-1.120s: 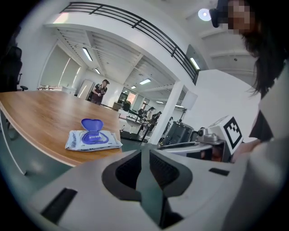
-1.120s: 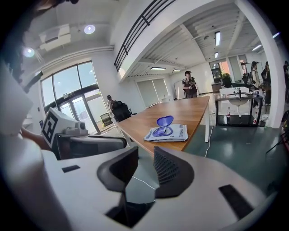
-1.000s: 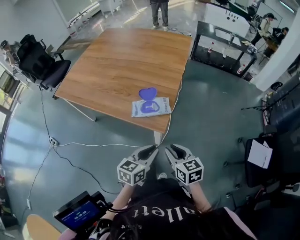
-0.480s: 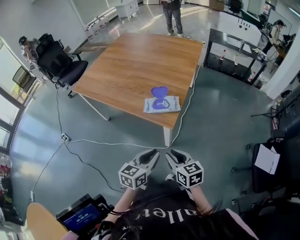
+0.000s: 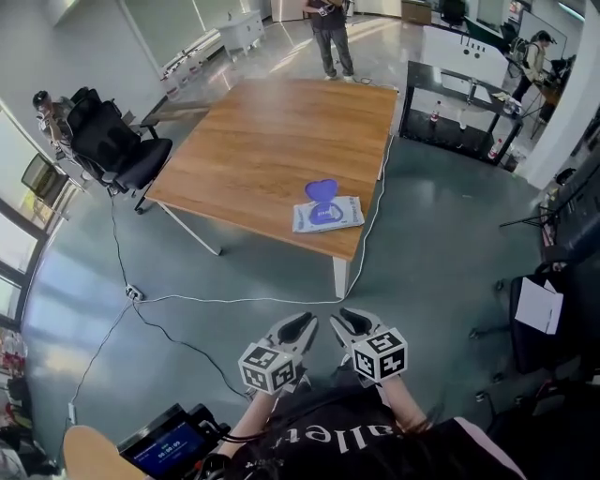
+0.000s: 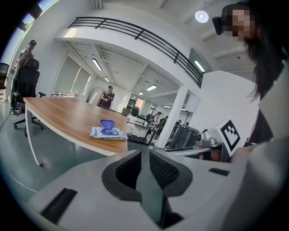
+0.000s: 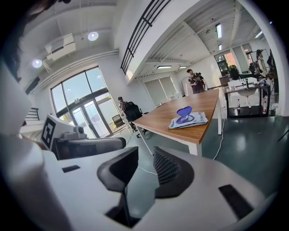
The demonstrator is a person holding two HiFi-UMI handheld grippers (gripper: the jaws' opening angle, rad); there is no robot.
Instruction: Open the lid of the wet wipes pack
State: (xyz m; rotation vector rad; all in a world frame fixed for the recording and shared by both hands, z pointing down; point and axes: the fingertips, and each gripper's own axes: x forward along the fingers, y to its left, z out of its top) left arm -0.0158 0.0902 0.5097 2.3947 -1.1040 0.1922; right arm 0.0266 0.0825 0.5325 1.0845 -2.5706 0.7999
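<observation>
The wet wipes pack (image 5: 328,217) lies flat near the front right corner of the wooden table (image 5: 272,141). Its purple lid (image 5: 321,190) stands flipped up. The left gripper view shows the pack (image 6: 108,133) and lid (image 6: 106,123) far off, and so does the right gripper view, pack (image 7: 188,120) and lid (image 7: 184,111). Both grippers hang over the floor close to my body, well short of the table. My left gripper (image 5: 306,324) (image 6: 142,151) and right gripper (image 5: 341,317) (image 7: 145,151) each show a narrow gap with nothing in it.
A black office chair (image 5: 112,141) stands left of the table. A white cable (image 5: 187,300) runs across the floor in front. A person (image 5: 328,28) stands beyond the far edge. A dark bench (image 5: 459,89) sits at the right, and a screen device (image 5: 169,445) at bottom left.
The table and pack look smaller and shifted right in the head view, as if I have stepped back. Both grippers stay together near my body, a little lower in the picture.
</observation>
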